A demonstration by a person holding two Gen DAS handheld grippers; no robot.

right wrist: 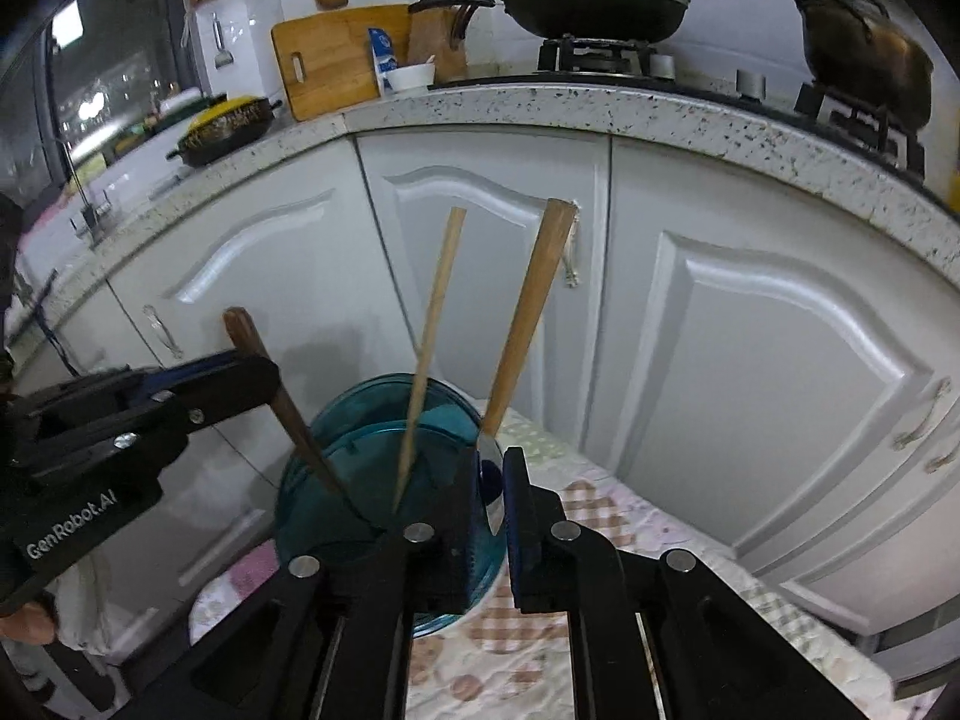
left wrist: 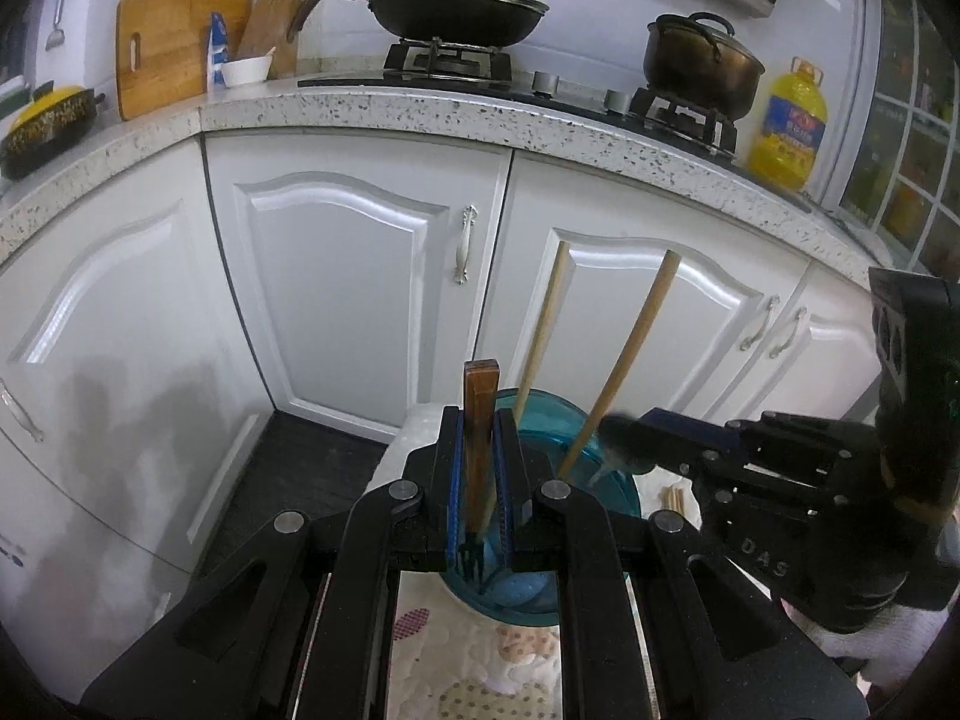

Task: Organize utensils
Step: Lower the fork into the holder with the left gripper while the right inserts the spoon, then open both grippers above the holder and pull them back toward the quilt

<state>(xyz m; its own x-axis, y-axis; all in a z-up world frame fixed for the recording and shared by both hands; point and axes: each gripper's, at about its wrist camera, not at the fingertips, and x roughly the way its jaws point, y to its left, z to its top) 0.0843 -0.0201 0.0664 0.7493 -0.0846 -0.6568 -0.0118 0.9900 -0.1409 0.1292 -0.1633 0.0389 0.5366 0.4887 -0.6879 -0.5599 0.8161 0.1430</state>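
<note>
Your left gripper [left wrist: 480, 480] is clamping the dark wooden-handled fork [left wrist: 478, 450], tines inside the blue translucent glass cup [right wrist: 384, 480] for upright storage; your right gripper [right wrist: 489, 498] is pinching the cup's rim, steadying it.

A: What is seen around the speckled countertop [left wrist: 420, 111]?

B: A lidded black wok [left wrist: 456, 12] is seated on the gas hob [left wrist: 450, 60] set into it. A dark lidded pot [left wrist: 699, 60] is placed on the burner to the right of the wok. A yellow oil bottle [left wrist: 789, 123] is stood at the countertop's far right end.

A: And the left end?

B: A wooden cutting board [left wrist: 174, 48] is leaned against the wall, with a knife block [left wrist: 273, 30] and a white bowl [left wrist: 246, 71] just beside it. A yellow-lidded casserole [left wrist: 48, 126] is set at the corner. White cabinet doors [left wrist: 354, 276] are fitted below the countertop.
</note>
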